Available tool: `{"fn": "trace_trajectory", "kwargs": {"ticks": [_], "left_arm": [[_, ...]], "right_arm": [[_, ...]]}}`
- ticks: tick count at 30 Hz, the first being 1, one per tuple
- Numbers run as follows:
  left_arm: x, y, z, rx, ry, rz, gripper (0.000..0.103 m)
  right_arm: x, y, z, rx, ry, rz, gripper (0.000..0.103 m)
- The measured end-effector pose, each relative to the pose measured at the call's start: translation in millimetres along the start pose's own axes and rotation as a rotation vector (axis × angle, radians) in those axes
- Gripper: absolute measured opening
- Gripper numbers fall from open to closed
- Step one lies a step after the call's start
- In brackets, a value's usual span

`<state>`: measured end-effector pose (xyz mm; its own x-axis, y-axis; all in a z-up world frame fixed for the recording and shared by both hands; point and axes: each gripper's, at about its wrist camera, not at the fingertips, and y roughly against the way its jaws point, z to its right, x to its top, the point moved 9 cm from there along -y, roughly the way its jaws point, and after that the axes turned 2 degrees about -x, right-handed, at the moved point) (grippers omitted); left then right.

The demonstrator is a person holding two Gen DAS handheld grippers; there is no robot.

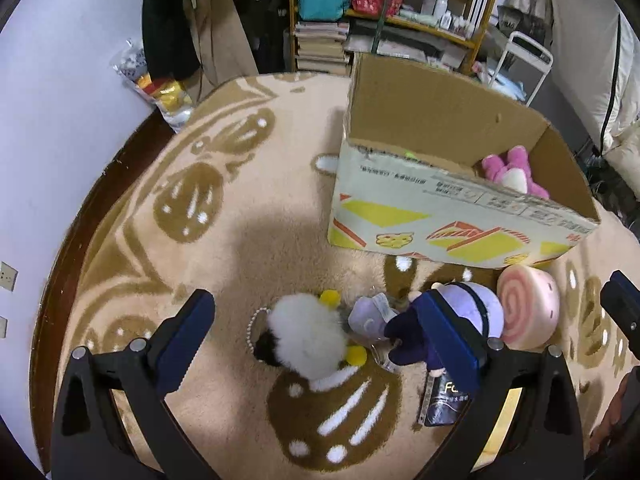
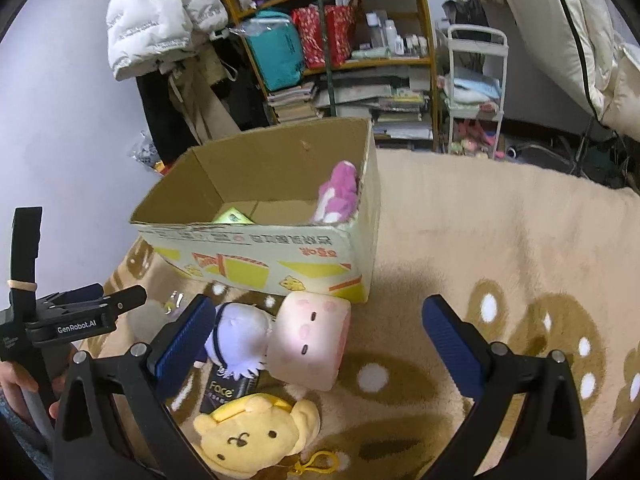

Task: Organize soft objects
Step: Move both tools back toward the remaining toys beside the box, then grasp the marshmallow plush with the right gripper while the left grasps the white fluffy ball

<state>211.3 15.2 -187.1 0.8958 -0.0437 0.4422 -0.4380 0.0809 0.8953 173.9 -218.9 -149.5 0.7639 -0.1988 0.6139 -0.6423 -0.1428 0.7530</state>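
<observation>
A cardboard box (image 1: 448, 216) (image 2: 280, 256) stands on the beige rug with a pink plush (image 1: 510, 170) (image 2: 340, 192) and a green item (image 2: 232, 216) inside. In front of it lie a white fluffy plush (image 1: 308, 338), a purple plush (image 1: 480, 306) (image 2: 240, 338), a pink roll cushion (image 1: 528, 312) (image 2: 308, 346) and a yellow bear plush (image 2: 256, 436). My left gripper (image 1: 320, 332) hangs open over the white plush, holding nothing. My right gripper (image 2: 320, 340) is open around the pink cushion's near side, with nothing gripped.
A dark packet (image 1: 444, 400) (image 2: 224, 390) lies by the purple plush. Shelves (image 2: 340, 60) with books, bags and bottles, hanging coats (image 1: 192, 20) and a white cart (image 2: 474, 92) stand behind the box. A hand (image 2: 16, 384) holds the left gripper's handle.
</observation>
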Motion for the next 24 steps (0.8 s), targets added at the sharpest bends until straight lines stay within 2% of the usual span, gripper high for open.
{"fn": "trace_trajectory", "kwargs": {"ticks": [4,15,19,24], "left_arm": [[-4,-17,1,-0.019,0.021,-0.055,0.1],[-15,-47,-15,0.021,0.099,-0.147,0.1],[-22,-55,-15,0.018,0.097,-0.186,0.093],[-21,-59,-11,-0.015,0.111,-0.182,0.085]], "right_arm": [[-2,-13,7,0.002,-0.033,-0.033,0.103],[-19,-43,11,0.006,-0.045,-0.141,0.103],[-26,-51,6,-0.002,-0.003,-0.175,0.103],[-36,-63,3,-0.011,0.024,-0.223,0.103]]}}
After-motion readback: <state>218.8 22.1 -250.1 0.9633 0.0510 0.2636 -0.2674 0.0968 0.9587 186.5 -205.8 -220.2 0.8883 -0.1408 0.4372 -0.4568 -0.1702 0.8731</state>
